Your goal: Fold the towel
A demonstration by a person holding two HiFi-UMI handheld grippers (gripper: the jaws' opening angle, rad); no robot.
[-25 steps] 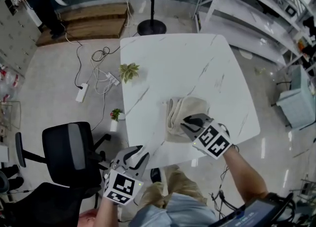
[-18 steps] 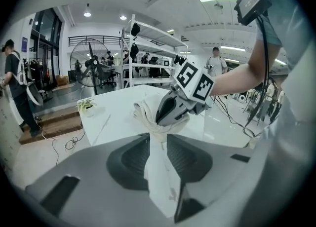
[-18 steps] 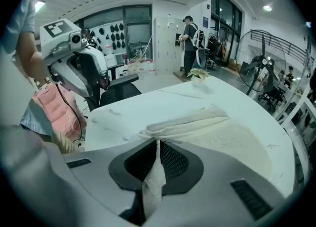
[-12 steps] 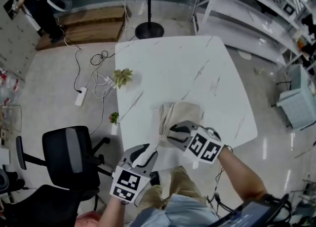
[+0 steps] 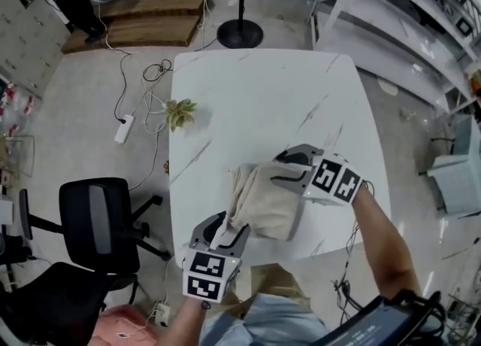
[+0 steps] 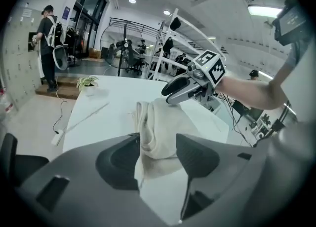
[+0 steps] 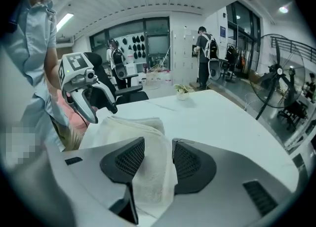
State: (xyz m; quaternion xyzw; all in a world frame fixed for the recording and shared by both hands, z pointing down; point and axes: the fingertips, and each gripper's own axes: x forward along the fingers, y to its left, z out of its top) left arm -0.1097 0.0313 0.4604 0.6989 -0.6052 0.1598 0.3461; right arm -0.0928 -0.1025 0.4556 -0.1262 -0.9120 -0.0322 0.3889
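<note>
A beige towel [image 5: 264,203] lies bunched and partly folded on the white marble table [image 5: 255,96], near its front edge. My left gripper [image 5: 223,233] is at the towel's near left corner. Its jaws are opening, and a fold of towel [image 6: 158,122] hangs loosely between them. My right gripper [image 5: 289,169] is at the towel's far right edge. Its jaws are opening too, with the towel's edge [image 7: 148,171] lying between the pads. Each gripper shows in the other's view: the right gripper [image 6: 185,87] and the left gripper [image 7: 94,107].
A small potted plant [image 5: 179,111] stands at the table's left edge. On the floor to the left are a black office chair [image 5: 94,220] and a power strip with cables [image 5: 124,130]. A fan stand [image 5: 240,34] is beyond the table, and shelving is at the right.
My left gripper has moved from off the table's front corner onto the towel's near edge. The right gripper has shifted to the towel's far right side. Both jaws stand wider, and the towel lies more spread.
</note>
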